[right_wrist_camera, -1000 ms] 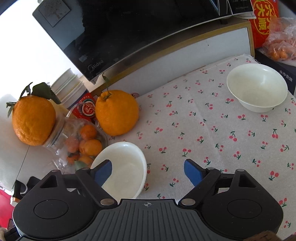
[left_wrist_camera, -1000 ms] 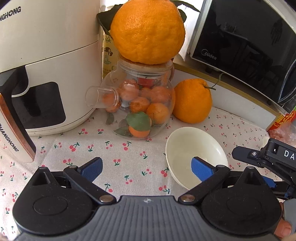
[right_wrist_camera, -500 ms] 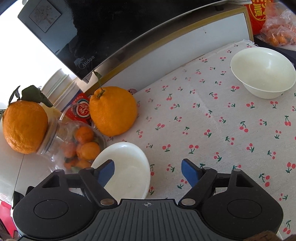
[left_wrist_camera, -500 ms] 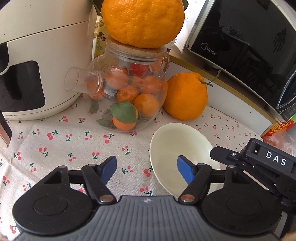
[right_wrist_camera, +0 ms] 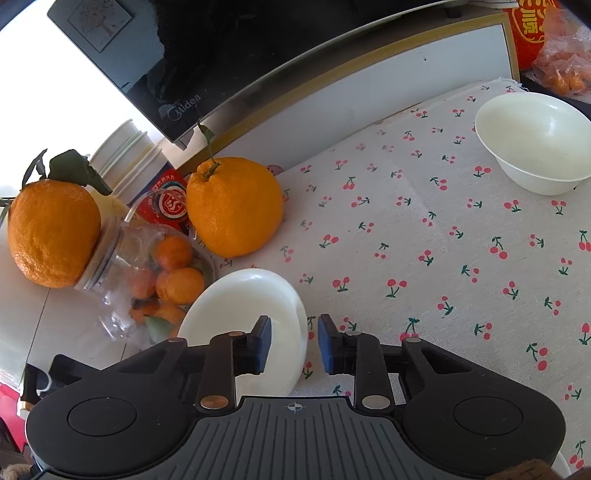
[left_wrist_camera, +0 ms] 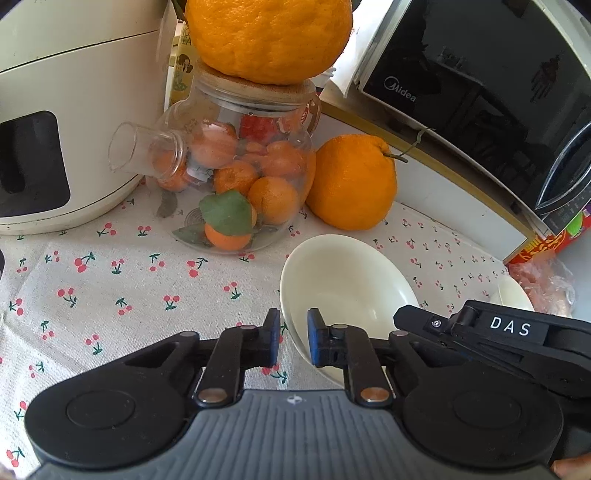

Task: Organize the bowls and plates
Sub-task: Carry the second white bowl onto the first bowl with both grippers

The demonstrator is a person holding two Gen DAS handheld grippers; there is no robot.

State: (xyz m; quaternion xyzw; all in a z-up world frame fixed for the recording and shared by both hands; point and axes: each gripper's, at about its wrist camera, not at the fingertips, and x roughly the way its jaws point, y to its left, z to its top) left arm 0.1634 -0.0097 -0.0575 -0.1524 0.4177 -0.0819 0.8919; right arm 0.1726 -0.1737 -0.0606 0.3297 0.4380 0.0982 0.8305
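Note:
A white bowl (left_wrist_camera: pixel 343 291) sits on the cherry-print cloth (left_wrist_camera: pixel 110 288) in front of a glass jar. My left gripper (left_wrist_camera: pixel 293 341) has its jaws closing on the bowl's near left rim, which stands between the blue pads. In the right wrist view the same bowl (right_wrist_camera: pixel 240 306) has its right rim between the pads of my right gripper (right_wrist_camera: pixel 295 345), whose jaws are closing too. The right gripper's black body (left_wrist_camera: pixel 498 332) shows beside the bowl. A second white bowl (right_wrist_camera: pixel 535 140) stands apart at the far right of the cloth.
A glass jar of small oranges (left_wrist_camera: pixel 236 177) with a large orange (left_wrist_camera: pixel 269 33) on its lid stands just behind the bowl, and another large orange (left_wrist_camera: pixel 351 181) lies beside it. A white appliance (left_wrist_camera: pixel 55 110) is at the left, a black microwave (left_wrist_camera: pixel 480 92) behind.
Both grippers' jaws have gone from wide apart to narrow around the bowl's rim, one on each side. The hands have hardly moved.

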